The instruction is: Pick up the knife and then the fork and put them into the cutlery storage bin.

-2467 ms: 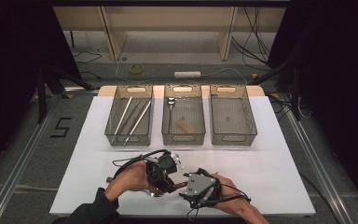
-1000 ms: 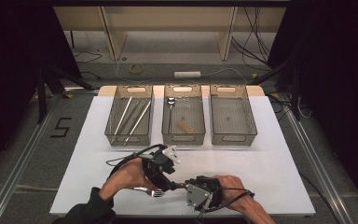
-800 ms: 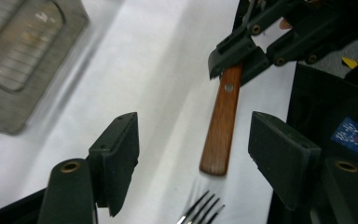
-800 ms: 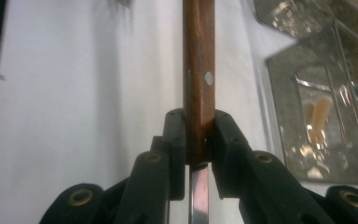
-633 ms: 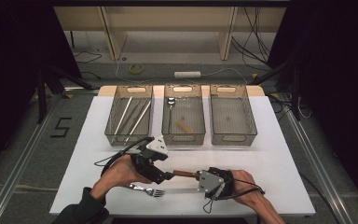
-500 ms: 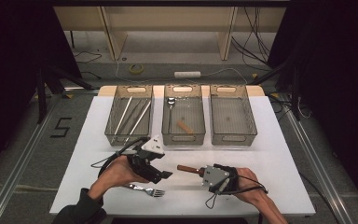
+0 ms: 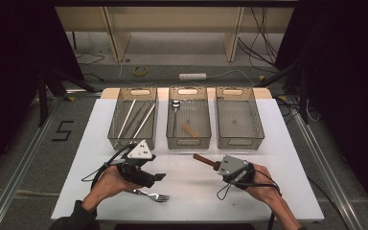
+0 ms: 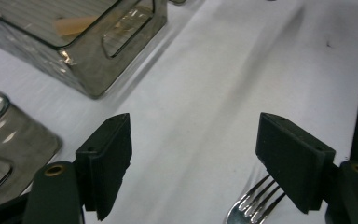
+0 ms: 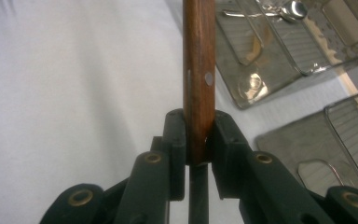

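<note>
Clamping a wooden handle (image 9: pixel 198 70), the right gripper (image 9: pixel 198 140) has its two black jaws pressed against the handle's sides, and the brown shaft, with a metal rivet showing, runs straight out ahead of them. From above, the right gripper (image 7: pixel 219 166) points that wooden handle (image 7: pixel 204 160) up and to the left, toward the near wall of the middle basket (image 7: pixel 189 141), with the handle's tip just short of it. The left gripper (image 8: pixel 193 158) stands spread wide with nothing between its jaws, over bare white table (image 8: pixel 242 79). A fork (image 8: pixel 254 203) lies just below and beside its right jaw, tines toward the camera. In the high view the fork (image 7: pixel 151 194) rests on the table just nearer the person than the left gripper (image 7: pixel 157 177). Beyond both grippers sit three mesh baskets side by side.
</note>
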Demonstrator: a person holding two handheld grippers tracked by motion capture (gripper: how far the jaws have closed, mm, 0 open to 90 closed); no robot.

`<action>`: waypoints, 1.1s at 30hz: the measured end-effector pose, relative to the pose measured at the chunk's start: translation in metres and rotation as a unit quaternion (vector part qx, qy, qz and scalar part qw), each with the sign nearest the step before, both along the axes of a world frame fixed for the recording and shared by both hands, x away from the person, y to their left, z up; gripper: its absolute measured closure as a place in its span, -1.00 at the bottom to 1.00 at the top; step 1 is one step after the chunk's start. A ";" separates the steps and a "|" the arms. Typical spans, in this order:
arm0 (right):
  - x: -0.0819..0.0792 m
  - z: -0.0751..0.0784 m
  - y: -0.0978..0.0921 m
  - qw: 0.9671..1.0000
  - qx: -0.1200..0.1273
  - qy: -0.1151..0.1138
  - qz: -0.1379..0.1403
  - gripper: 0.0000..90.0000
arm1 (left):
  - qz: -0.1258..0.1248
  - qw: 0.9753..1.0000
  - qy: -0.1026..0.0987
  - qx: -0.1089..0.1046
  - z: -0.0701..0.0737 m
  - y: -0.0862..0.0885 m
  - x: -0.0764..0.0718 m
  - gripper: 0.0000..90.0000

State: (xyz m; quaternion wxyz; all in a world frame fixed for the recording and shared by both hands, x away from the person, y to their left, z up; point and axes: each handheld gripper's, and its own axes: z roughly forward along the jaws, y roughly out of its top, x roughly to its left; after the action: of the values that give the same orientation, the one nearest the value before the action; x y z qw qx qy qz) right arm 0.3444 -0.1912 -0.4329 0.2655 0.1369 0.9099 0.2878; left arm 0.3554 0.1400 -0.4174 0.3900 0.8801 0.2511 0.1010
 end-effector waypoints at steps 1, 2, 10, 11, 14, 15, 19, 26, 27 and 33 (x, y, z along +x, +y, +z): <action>0.002 0.001 -0.002 1.000 0.007 0.005 -0.007 0.73 | 0.003 1.000 -0.002 -0.004 -0.001 0.002 0.000 -0.43; 0.004 0.003 -0.004 1.000 0.011 0.006 -0.010 0.73 | 0.006 1.000 -0.003 -0.008 -0.002 0.004 0.000 -0.45; 0.022 0.018 -0.025 0.994 0.078 0.031 -0.071 0.73 | 0.040 0.999 -0.015 -0.031 -0.007 0.018 0.000 -0.50; 0.024 0.020 -0.027 0.993 0.083 0.031 -0.079 0.73 | 0.044 0.998 -0.015 -0.034 -0.007 0.020 -0.001 -0.50; 0.031 0.025 -0.033 0.989 0.098 0.040 -0.100 0.73 | 0.047 0.998 -0.019 -0.041 -0.007 0.023 -0.002 -0.50; 0.033 0.026 -0.035 0.988 0.103 0.040 -0.103 0.73 | 0.049 0.998 -0.019 -0.043 -0.007 0.024 -0.002 -0.51; 0.040 0.033 -0.041 0.986 0.124 0.047 -0.105 0.73 | 0.052 0.997 -0.021 -0.044 -0.009 0.027 -0.003 -0.53; 0.062 0.047 -0.045 0.977 0.153 0.066 -0.131 0.73 | 0.055 0.997 -0.029 -0.039 -0.010 0.030 -0.007 -0.54; 0.065 0.049 -0.046 0.976 0.156 0.070 -0.136 0.73 | 0.055 0.997 -0.031 -0.037 -0.010 0.030 -0.007 -0.54; 0.088 0.058 -0.049 0.969 0.172 0.081 -0.157 0.73 | 0.063 0.997 -0.032 -0.033 -0.011 0.035 -0.009 -0.55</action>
State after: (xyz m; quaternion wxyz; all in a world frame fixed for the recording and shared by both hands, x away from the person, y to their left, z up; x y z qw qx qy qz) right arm 0.4323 -0.2398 -0.3750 0.2049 0.3444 0.8323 0.3829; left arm 0.3468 0.1748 -0.4282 0.4201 0.8453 0.2964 0.1454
